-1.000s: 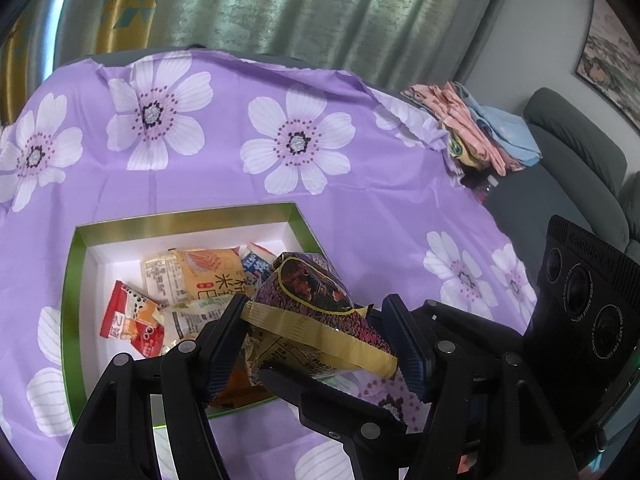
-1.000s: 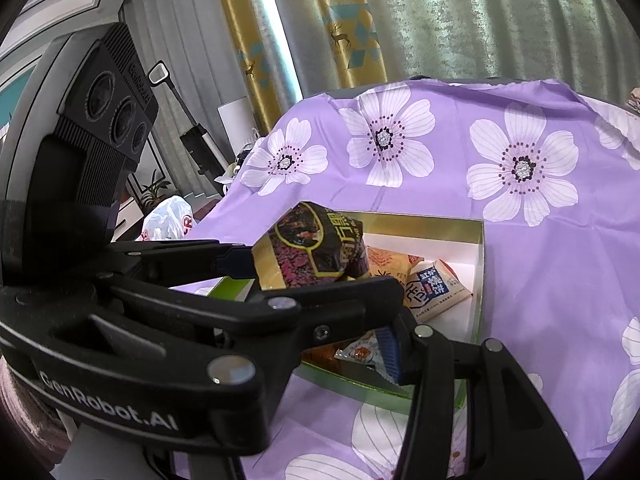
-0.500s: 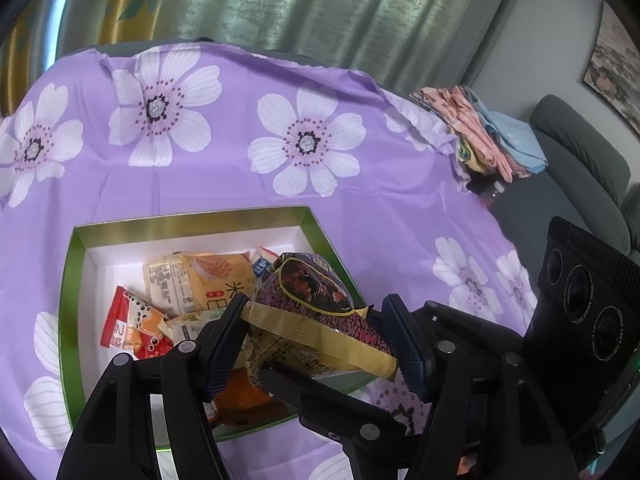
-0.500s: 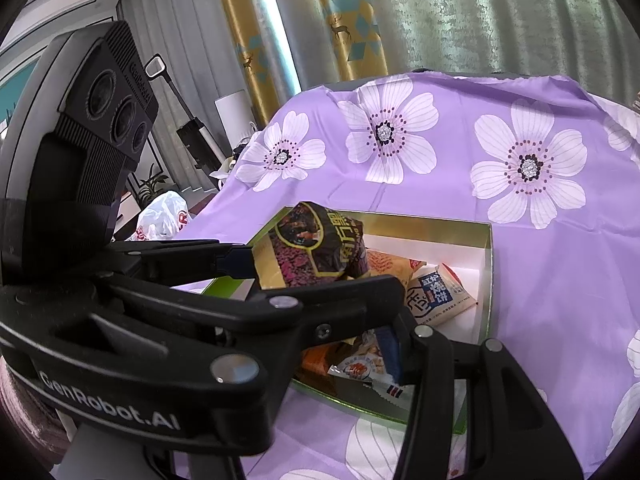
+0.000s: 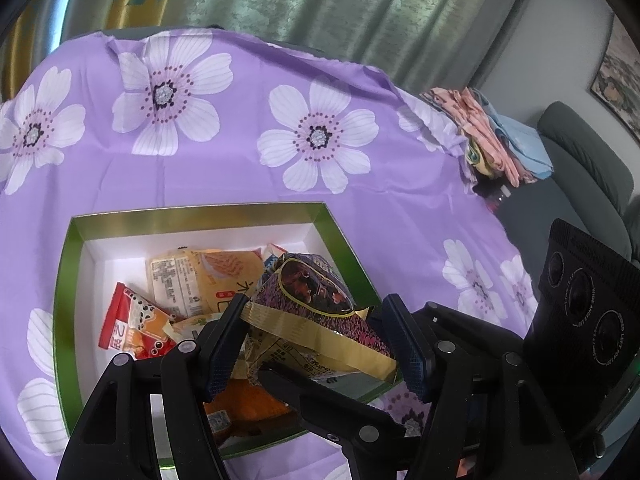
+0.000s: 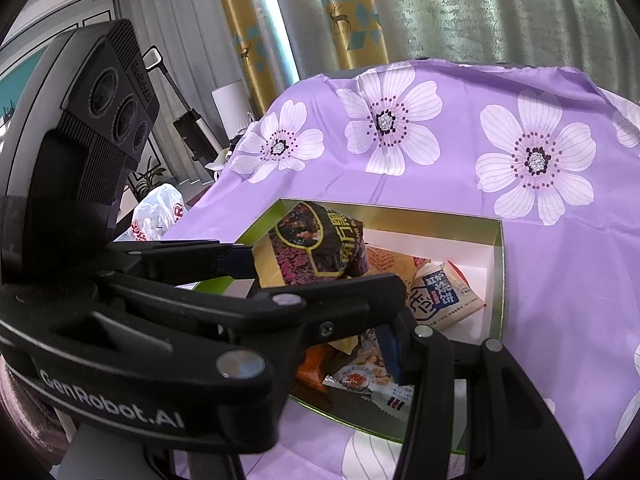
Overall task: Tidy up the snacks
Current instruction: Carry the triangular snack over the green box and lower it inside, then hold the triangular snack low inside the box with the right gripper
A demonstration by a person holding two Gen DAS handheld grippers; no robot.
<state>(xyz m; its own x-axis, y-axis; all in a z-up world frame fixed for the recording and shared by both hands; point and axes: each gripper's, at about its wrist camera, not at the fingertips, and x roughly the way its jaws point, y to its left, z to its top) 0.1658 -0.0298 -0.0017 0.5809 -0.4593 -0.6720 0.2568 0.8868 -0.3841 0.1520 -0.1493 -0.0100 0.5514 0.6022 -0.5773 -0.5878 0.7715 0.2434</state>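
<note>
My left gripper (image 5: 316,344) is shut on a dark purple and gold snack bag (image 5: 316,312) and holds it above the green-rimmed white box (image 5: 200,216). The bag also shows in the right wrist view (image 6: 316,248), held across in front of that camera by the left gripper (image 6: 248,264). The box (image 6: 496,264) holds several snack packets: a red one (image 5: 132,328), an orange-yellow one (image 5: 200,280), a white and blue one (image 6: 440,300). My right gripper's right finger (image 6: 392,352) shows; its left finger is hidden behind the left gripper, so its state is unclear.
A purple cloth with white flowers (image 5: 320,140) covers the table. Folded pink and blue clothes (image 5: 496,136) lie at its far right edge, beside a grey sofa (image 5: 588,176). A white plastic bag (image 6: 160,212) and curtains stand beyond the table's left side.
Both grippers have moved forward over the box with the purple bag still held. The box now lies further beneath the bag.
</note>
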